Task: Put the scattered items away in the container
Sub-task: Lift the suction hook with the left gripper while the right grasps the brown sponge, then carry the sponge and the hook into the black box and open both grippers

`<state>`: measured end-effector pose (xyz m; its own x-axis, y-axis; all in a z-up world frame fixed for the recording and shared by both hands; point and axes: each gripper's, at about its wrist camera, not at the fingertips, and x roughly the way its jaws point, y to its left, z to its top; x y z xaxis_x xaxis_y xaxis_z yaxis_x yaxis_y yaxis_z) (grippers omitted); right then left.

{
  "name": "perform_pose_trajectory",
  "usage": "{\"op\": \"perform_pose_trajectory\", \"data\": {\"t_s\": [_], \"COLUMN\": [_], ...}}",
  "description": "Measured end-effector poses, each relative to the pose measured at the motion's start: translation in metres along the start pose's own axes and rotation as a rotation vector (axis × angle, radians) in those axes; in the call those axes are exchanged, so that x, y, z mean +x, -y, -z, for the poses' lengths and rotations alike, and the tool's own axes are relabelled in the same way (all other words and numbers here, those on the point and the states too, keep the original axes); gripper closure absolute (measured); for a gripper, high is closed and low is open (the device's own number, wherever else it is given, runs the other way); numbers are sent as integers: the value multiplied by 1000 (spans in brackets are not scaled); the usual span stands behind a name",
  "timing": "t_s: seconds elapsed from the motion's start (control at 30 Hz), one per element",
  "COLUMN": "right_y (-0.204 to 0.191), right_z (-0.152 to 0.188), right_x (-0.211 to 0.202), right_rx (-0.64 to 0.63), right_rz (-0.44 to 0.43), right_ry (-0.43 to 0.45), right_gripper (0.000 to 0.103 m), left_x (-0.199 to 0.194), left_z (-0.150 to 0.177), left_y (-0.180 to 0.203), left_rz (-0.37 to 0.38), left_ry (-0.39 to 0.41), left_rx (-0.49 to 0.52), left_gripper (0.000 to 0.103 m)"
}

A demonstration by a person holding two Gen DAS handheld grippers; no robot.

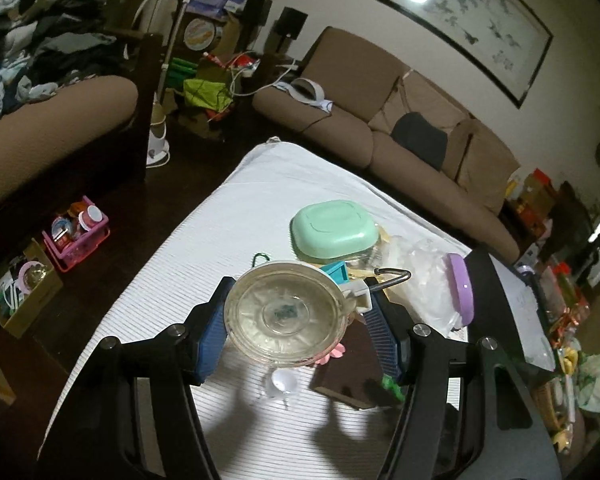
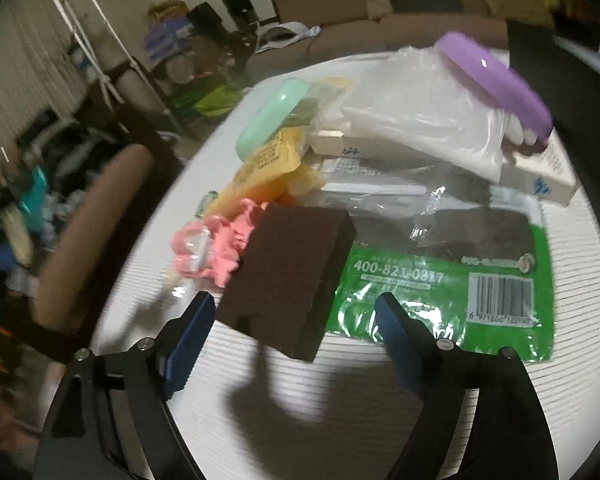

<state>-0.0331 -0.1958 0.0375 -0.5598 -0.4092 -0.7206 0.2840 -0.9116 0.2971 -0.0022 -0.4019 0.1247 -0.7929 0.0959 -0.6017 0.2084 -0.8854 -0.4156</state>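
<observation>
Clear, yellowed plastic formed the round suction-cup hook [image 1: 286, 314] that the left gripper [image 1: 300, 332] carried above the white striped worktop [image 1: 204, 236], its blue fingers [image 1: 211, 340] pinching the disc from either side, the metal hook end poking out to the right. Under it lay a small white cap [image 1: 283, 385] and a pink flower-shaped piece [image 2: 216, 248]. Just beyond stood a teal little frame [image 1: 337, 272] and the mint-green lidded container [image 1: 334, 230], closed, toward the far middle of the worktop.

The right gripper [image 2: 296, 312] hung low over the near clutter, its fingers [image 2: 192, 328] spread wide with nothing between the pads; the near corner of a dark brown block [image 2: 292, 276] lay just ahead of them. That block rested partly on a green printed packet [image 2: 440, 288]. Behind it crowded clear wrappers, a yellow packet [image 2: 274, 156], a white carton [image 2: 548, 176] and a plastic bag [image 2: 420, 120] with a purple brush [image 2: 496, 84] leaning on top. All of this heap lay between the right gripper and the container. A brown sofa [image 1: 412, 120] stood past the worktop.
</observation>
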Motion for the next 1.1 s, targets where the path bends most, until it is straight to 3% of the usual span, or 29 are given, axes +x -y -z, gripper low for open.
{"op": "perform_pose_trajectory", "data": {"t_s": [0.1, 0.27, 0.37, 0.4, 0.43, 0.57, 0.77, 0.9, 1.1], "right_y": [-19, -25, -30, -29, -27, -7, 40, 77, 154], "right_z": [2, 0, -2, -2, -1, -2, -12, -23, -58], "right_x": [14, 38, 44, 43, 41, 27, -30, -87, -160], "right_rx": [-50, -31, -93, -108, -114, -101, -43, -62, 12], "right_rz": [88, 142, 184, 175, 153, 71, -59, -59, -14], "right_ry": [-7, -13, 1, 6, 5, -46, -64, -39, 40], "right_gripper": [16, 12, 11, 11, 18, 19, 20, 19, 19], "left_x": [1, 1, 3, 4, 5, 7, 10, 18, 33], "left_z": [-1, -2, -3, -3, -3, -3, -1, 2, 14], "left_y": [1, -2, -2, -3, -3, 0, 13, 34, 112], "left_rz": [-4, -2, -1, 1, 4, 9, 41, 96, 194], "left_ry": [-4, -3, -7, -9, -12, -17, -29, -58, -99], "left_rx": [-1, -15, -18, -20, -22, -16, 13, 23, 131], "left_gripper": [43, 43, 43, 43, 43, 43, 43, 43, 43]}}
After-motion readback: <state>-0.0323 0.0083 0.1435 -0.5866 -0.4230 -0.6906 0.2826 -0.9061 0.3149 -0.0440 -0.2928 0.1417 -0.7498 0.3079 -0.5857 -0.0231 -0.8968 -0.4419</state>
